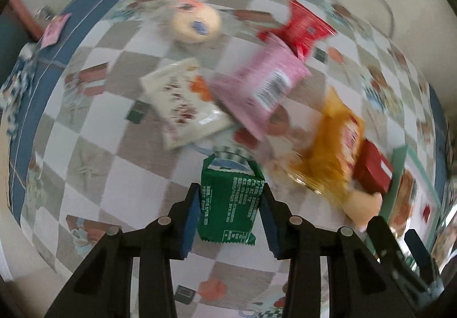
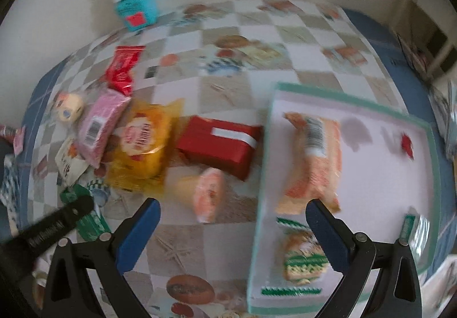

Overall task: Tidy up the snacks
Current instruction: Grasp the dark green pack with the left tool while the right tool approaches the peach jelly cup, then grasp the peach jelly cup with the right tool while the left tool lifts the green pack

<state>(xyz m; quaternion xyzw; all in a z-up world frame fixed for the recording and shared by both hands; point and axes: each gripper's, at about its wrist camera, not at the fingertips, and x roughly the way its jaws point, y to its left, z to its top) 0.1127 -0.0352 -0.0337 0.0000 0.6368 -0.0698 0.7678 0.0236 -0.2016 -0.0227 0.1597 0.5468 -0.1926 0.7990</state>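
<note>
On the counter (image 2: pixel 228 83), a tray (image 2: pixel 434 163) lies at the right with three snack packets in it. Left of the tray sit a box (image 2: pixel 220 143), a cone-shaped snack (image 2: pixel 205 192) before it, and a heap of packets (image 2: pixel 140 143) further left.

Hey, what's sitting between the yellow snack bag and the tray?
In the right wrist view, a red box lies between the yellow snack bag and the tray, with an orange-topped cone snack below it.
</note>
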